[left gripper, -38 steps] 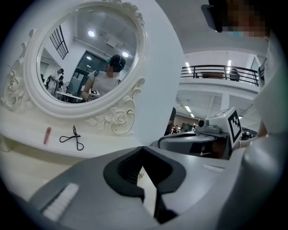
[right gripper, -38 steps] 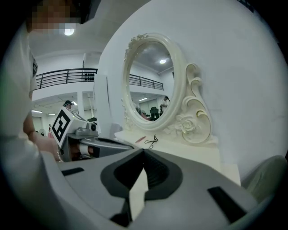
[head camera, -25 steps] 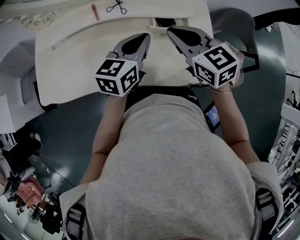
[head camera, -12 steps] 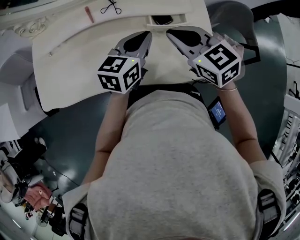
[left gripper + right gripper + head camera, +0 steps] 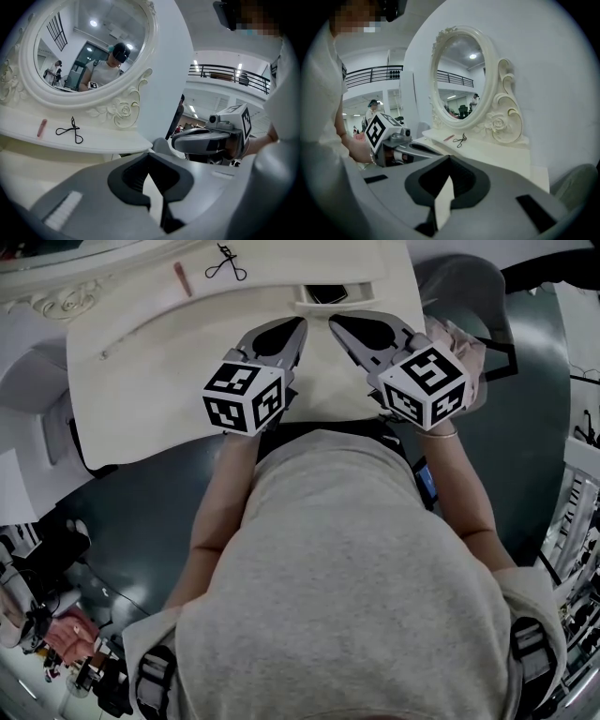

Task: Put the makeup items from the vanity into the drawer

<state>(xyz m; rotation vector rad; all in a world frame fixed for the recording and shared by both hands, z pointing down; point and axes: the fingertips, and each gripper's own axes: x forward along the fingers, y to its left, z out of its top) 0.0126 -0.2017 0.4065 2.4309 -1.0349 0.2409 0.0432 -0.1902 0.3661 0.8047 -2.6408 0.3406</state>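
A pink stick (image 5: 183, 279) and a black eyelash curler (image 5: 225, 261) lie on the white vanity's (image 5: 159, 362) raised back shelf. A small dark drawer opening (image 5: 328, 294) shows in the shelf's front at the middle. My left gripper (image 5: 298, 324) and right gripper (image 5: 335, 320) hover side by side over the vanity top, just short of that opening. Both are shut with nothing in them. The left gripper view has the pink stick (image 5: 41, 127) and curler (image 5: 70, 132) far left of its closed jaws (image 5: 150, 154). In the right gripper view, the curler (image 5: 461, 139) lies beyond the closed jaws (image 5: 449, 157).
An oval mirror in a carved white frame (image 5: 124, 110) stands behind the shelf. A grey chair back (image 5: 459, 282) is at the vanity's right end. Dark floor surrounds the vanity, and other people stand far off at the lower left (image 5: 66, 634).
Both grippers have stayed shut and nearly still over the vanity top. The head view has shifted slightly, so the shelf with the stick and curler shows more fully.
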